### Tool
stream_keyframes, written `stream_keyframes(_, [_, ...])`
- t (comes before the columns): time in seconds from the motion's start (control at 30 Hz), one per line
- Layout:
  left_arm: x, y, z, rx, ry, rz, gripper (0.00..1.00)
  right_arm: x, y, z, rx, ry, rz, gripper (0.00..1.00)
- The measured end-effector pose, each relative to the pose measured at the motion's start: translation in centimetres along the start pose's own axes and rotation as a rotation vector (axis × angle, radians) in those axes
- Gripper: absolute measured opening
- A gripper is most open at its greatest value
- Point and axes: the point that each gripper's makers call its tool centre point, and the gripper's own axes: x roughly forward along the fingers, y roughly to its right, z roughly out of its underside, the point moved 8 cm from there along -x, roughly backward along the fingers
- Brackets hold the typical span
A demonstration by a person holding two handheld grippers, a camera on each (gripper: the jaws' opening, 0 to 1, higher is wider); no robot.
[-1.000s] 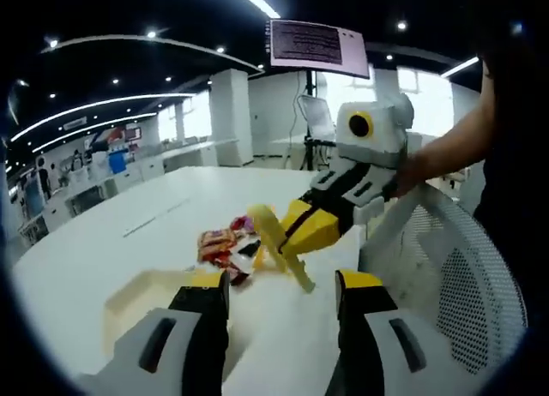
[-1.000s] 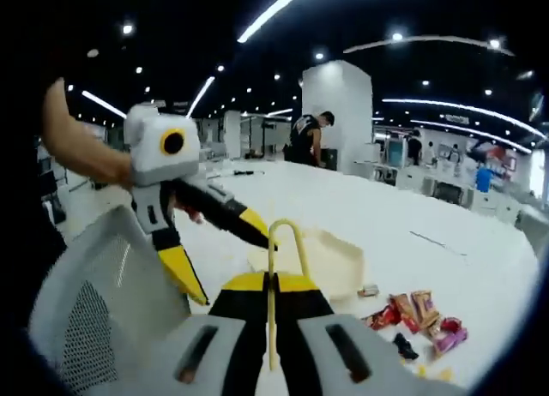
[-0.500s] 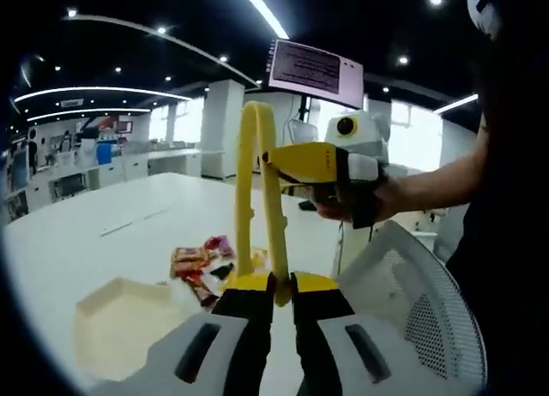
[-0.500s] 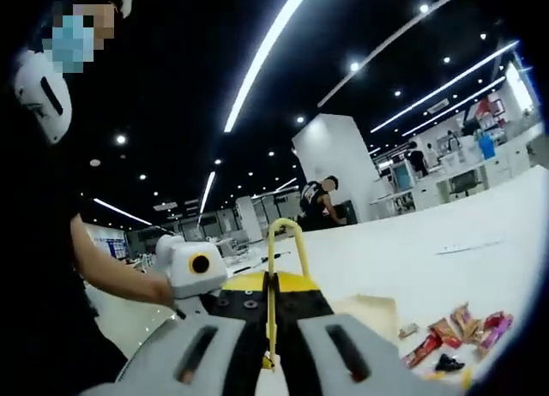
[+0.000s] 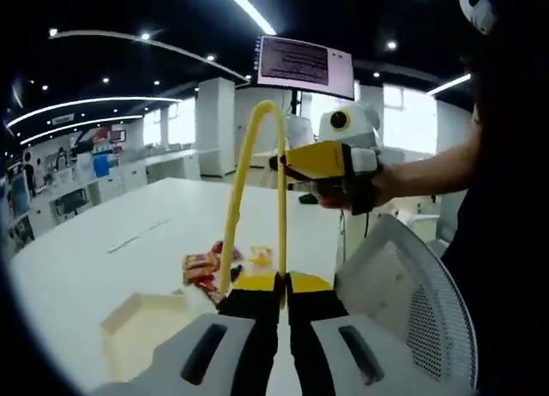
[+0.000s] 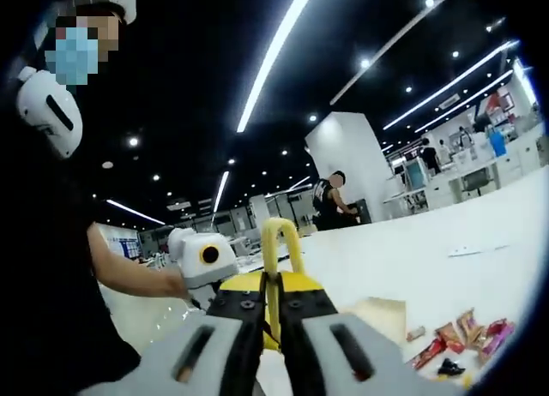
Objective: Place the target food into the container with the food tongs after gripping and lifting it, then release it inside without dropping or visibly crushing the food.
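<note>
White table [image 5: 94, 267]: cream container [image 5: 141, 332] beside snack packets [image 5: 206, 266].

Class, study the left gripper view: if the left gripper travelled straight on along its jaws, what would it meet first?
The left gripper is shut on the yellow tongs, which rise ahead of it. Beyond them the first thing looks like the right gripper, though depth is unclear and it may sit off to one side.

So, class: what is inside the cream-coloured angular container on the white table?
In the left gripper view, the cream-coloured angular container looks bare inside, with no food. Its near right part is covered by the left gripper, shut on the yellow plastic tongs.
</note>
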Motion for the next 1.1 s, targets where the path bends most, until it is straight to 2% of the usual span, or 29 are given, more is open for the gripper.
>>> stream_keyframes(0.07, [-0.2,0.1,-0.3,0.043,-0.035,0.008,0.00,-0.1,-0.2,0.0,-0.009,-0.013,-0.012,0.04])
stream_keyframes(0.2, [-0.9,-0.2,-1.3,0.046,-0.054,0.031,0.00,-0.2,-0.4,-0.7,0.019,-0.020,-0.026,0.05])
stream_keyframes(0.23, [-1.1,-0.3,-1.5,0.060,-0.068,0.037,0.00,-0.3,-0.6,-1.0,0.002,-0.027,-0.031,0.05])
stream_keyframes(0.33, [-1.6,-0.5,-1.8,0.065,-0.082,0.044,0.00,-0.5,-0.8,-1.5,0.020,-0.046,-0.044,0.15])
stream_keyframes(0.43, [-1.9,-0.6,-1.9,0.057,-0.074,0.041,0.00,-0.8,-1.0,-2.0,-0.025,-0.062,-0.035,0.21])
stream_keyframes(0.53, [-2.1,0.0,-2.2,0.067,-0.089,0.064,0.00,-1.0,-1.0,-2.5,-0.011,-0.085,-0.019,0.44])
stream_keyframes(0.57, [-2.2,0.3,-2.4,0.067,-0.089,0.083,0.00,-1.2,-1.0,-2.8,-0.051,-0.105,-0.009,0.53])
stream_keyframes(0.63, [-2.3,1.0,-3.0,0.080,-0.105,0.129,0.00,-1.2,-1.2,-3.6,-0.127,-0.152,-0.019,0.59])
stream_keyframes(0.7, [-2.3,1.5,-3.5,0.085,-0.116,0.168,0.00,-0.9,-1.9,-4.4,-0.179,-0.195,-0.069,0.59])
stream_keyframes(0.77, [-2.3,1.9,-4.3,0.101,-0.127,0.201,0.00,-0.1,-2.9,-5.2,-0.220,-0.211,-0.111,0.60])
stream_keyframes(0.97, [-1.7,3.2,-7.3,0.132,-0.085,0.270,0.00,1.9,-4.6,-5.6,-0.216,-0.165,-0.177,0.61])
stream_keyframes(1.1, [-1.6,3.8,-8.5,0.168,-0.140,0.338,0.00,2.8,-5.5,-5.4,-0.216,-0.172,-0.225,0.62])
